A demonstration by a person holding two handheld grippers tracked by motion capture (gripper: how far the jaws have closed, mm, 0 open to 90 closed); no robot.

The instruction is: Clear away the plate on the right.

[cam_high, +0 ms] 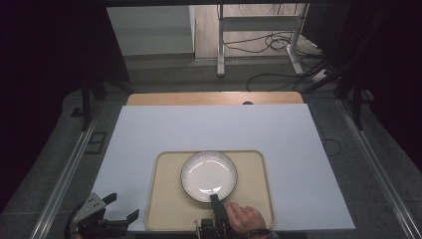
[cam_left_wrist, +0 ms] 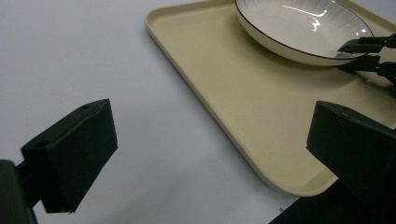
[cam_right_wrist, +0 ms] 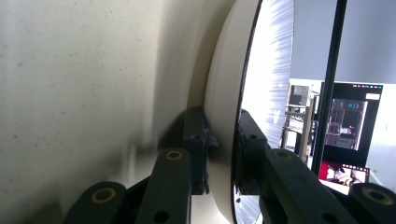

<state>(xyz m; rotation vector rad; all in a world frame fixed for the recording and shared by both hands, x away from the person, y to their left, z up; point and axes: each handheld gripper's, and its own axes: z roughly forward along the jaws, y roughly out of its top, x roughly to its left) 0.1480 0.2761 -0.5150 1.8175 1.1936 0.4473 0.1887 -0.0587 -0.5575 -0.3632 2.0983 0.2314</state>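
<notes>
High view first: my right tool [cam_high: 216, 200] reaches in over the near edge of the beige tray [cam_high: 166, 209] and is clamped on the near rim of the white plate [cam_high: 209, 174], with my right hand [cam_high: 245, 218] just behind it on the tray's near side. The plate, white with a thin dark edge, sits a little toward the far side of the tray's middle, and the tray itself lies on the near half of the pale surface [cam_high: 149, 129]. From the right tool's own camera the grip is plain: one black jaw presses the plate [cam_right_wrist: 224, 116] from underneath, against the tray [cam_right_wrist: 93, 70], and the other lies on the glossy ribbed inside, the rim caught between them. My left tool [cam_high: 110, 213] sits off the tray's near left corner, beside the tray and not touching it, and it is released, its jaws spread wide with nothing between them. Its camera looks across the pale surface [cam_left_wrist: 70, 56] toward the tray [cam_left_wrist: 243, 102], whose rounded near corner passes between the two spread jaws, and farther on it catches the plate [cam_left_wrist: 299, 28] with my right tool [cam_left_wrist: 357, 53] pinching its rim.
</notes>
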